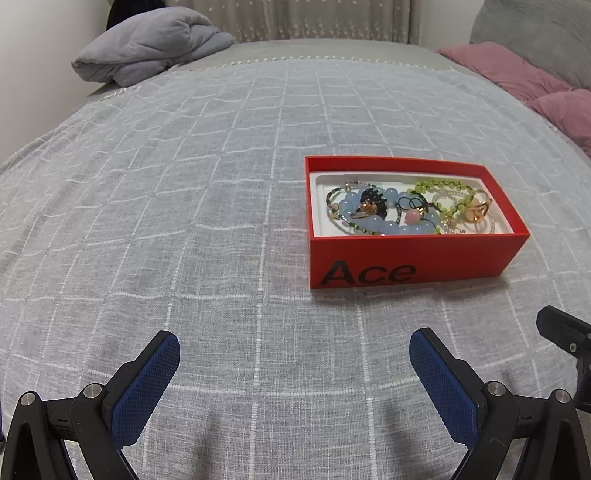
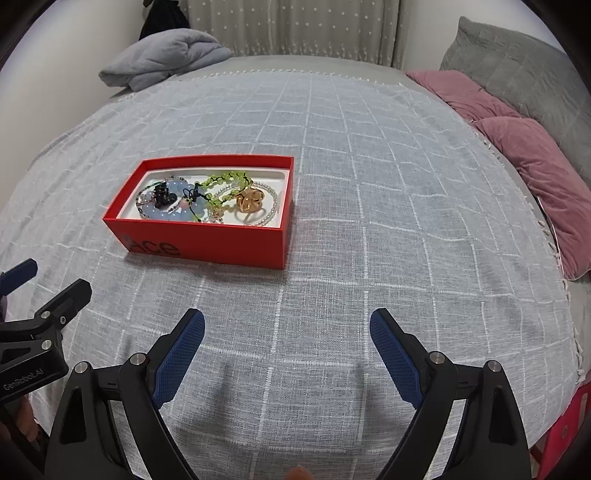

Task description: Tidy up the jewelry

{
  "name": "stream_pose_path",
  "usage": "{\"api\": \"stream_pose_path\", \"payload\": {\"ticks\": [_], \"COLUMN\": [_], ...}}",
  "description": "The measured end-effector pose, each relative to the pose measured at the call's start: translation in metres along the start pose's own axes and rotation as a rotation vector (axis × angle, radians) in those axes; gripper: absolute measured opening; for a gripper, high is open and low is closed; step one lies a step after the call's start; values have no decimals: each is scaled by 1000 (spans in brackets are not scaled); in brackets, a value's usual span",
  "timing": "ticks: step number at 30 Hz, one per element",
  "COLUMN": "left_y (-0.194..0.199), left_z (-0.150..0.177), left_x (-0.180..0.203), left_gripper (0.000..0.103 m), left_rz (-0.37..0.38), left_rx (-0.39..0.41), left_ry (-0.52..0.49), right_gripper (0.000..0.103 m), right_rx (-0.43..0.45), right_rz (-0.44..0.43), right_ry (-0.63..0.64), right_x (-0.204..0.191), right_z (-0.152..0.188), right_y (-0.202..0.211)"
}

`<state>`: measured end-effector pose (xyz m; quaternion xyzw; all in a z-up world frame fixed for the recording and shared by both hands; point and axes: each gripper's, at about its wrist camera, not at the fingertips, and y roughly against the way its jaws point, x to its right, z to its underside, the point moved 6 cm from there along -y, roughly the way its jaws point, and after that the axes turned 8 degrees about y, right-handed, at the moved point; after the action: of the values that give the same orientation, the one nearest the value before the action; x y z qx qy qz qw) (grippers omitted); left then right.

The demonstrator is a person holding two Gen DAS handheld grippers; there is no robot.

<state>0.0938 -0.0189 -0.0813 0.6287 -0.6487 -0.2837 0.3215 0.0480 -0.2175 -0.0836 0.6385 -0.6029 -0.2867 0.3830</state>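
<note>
A red open box marked "Ace" (image 1: 413, 258) lies on the grey checked bedspread. It holds a blue bead bracelet (image 1: 402, 228), a green bead bracelet (image 1: 447, 184), a gold ring (image 1: 478, 210), a black piece and a pearl strand. In the right wrist view the box (image 2: 207, 243) lies ahead to the left, with the gold ring (image 2: 249, 201) inside. My left gripper (image 1: 294, 347) is open and empty, near the box's front left. My right gripper (image 2: 287, 325) is open and empty, near the box's front right. The left gripper (image 2: 22, 280) shows at that view's left edge.
A folded grey blanket (image 1: 147, 44) lies at the bed's far left. Pink pillows (image 2: 535, 177) and a grey cushion (image 2: 517, 66) lie along the right. A curtain (image 2: 295, 26) hangs behind the bed. A red object (image 2: 569, 424) shows past the bed's near right edge.
</note>
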Motion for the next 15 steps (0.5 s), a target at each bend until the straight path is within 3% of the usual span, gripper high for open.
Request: {"api": "stream_pose_path", "payload": {"ticks": [15], "left_y": [0], "left_z": [1], "left_x": [0], "left_gripper": [102], "left_rz": [0], "left_rx": [1], "left_ry": [0], "right_gripper": [93], "right_rx": [-10], "right_rz": [-3], "right_ry": [1], "right_x": [-2], "right_z": [-1], "right_y": [-4]}}
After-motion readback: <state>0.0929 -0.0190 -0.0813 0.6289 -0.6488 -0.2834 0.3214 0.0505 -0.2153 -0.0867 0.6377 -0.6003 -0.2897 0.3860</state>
